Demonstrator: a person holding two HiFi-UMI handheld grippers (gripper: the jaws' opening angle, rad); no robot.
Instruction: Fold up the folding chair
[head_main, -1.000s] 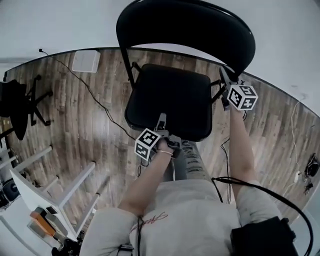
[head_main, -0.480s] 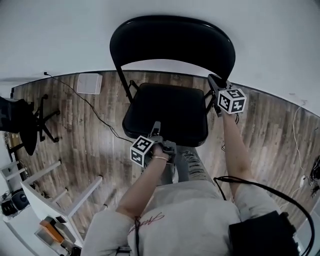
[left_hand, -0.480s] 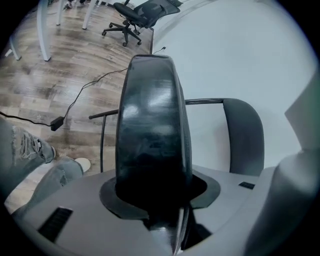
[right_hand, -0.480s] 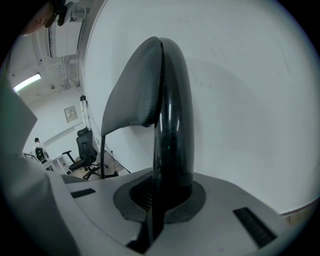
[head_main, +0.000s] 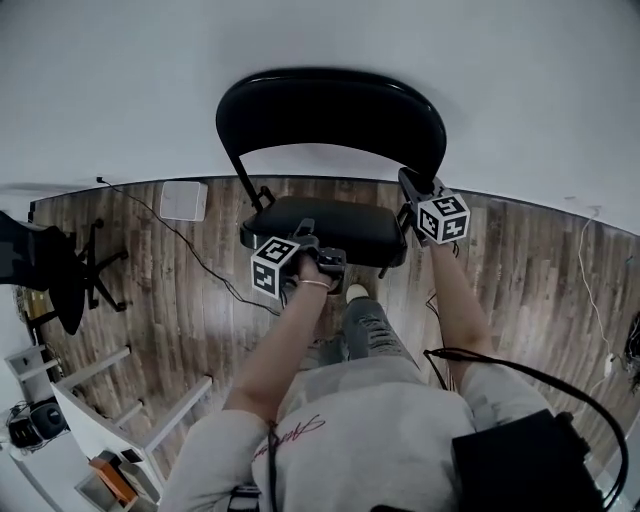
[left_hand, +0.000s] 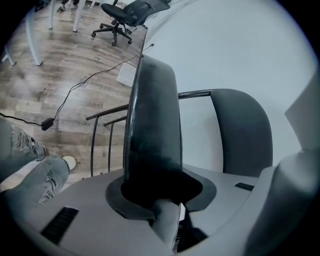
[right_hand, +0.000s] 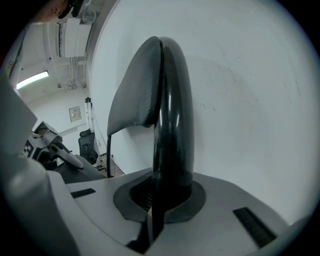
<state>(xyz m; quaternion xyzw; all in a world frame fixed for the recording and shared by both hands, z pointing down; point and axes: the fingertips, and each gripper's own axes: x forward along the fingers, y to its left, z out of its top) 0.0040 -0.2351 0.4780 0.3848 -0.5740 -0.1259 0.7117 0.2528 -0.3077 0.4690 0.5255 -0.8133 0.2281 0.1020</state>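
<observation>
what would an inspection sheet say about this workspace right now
surface: wood-plank floor
job's things: folding chair standing by the wall; seat tipped partway up, not yet against the backrest
clutter: office chair, white box, white rack
grippers: left gripper jaws closing on the seat's front edge; right gripper shut on the backrest frame
cables: black cable across the floor; another cable on the person's back
surroundings: white wall
</observation>
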